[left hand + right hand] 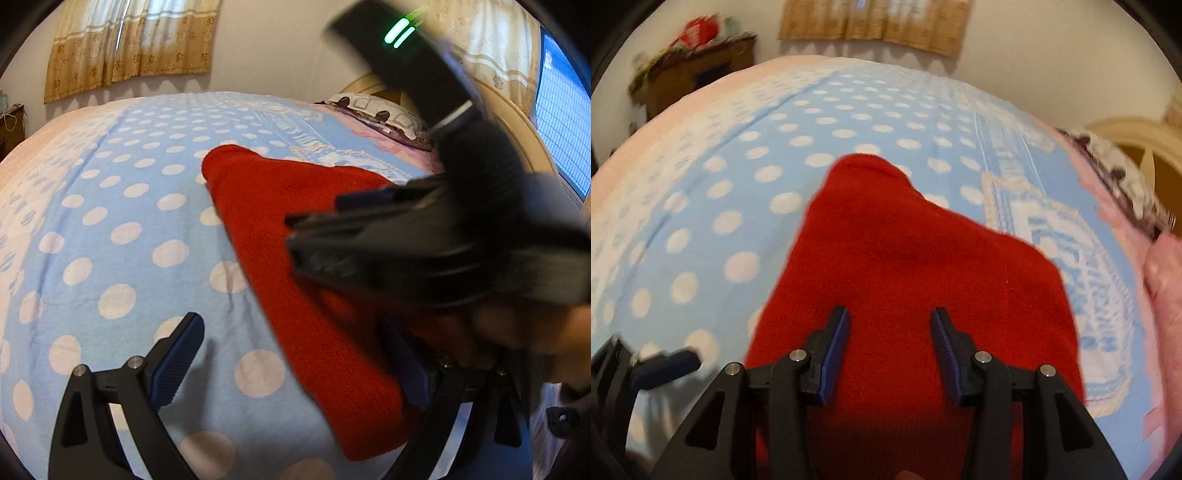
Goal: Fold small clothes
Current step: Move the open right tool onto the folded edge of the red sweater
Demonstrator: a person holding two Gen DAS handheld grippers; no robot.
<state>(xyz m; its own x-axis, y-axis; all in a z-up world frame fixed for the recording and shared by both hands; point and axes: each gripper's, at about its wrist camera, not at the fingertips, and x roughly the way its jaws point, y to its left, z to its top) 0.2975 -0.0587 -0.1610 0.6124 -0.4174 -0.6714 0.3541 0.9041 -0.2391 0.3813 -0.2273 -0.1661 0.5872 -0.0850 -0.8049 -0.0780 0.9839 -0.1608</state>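
While angled down, right gripper (890, 350) parted above red cloth (905, 258), left gripper (295, 354) wide.

We can't see the left gripper's (295, 354) right finger properly; the red garment (295, 229) and the blurred right gripper (317, 236) cover most of it. The garment's near edge (894, 266) runs off the frame bottom, and the cabinet clutter (698, 29) is just smeared.

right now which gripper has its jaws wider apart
The left gripper: its fingers are spread wide, straddling the near edge of the red cloth. The right gripper hovers over the cloth with a clearly narrower gap, gripping nothing.
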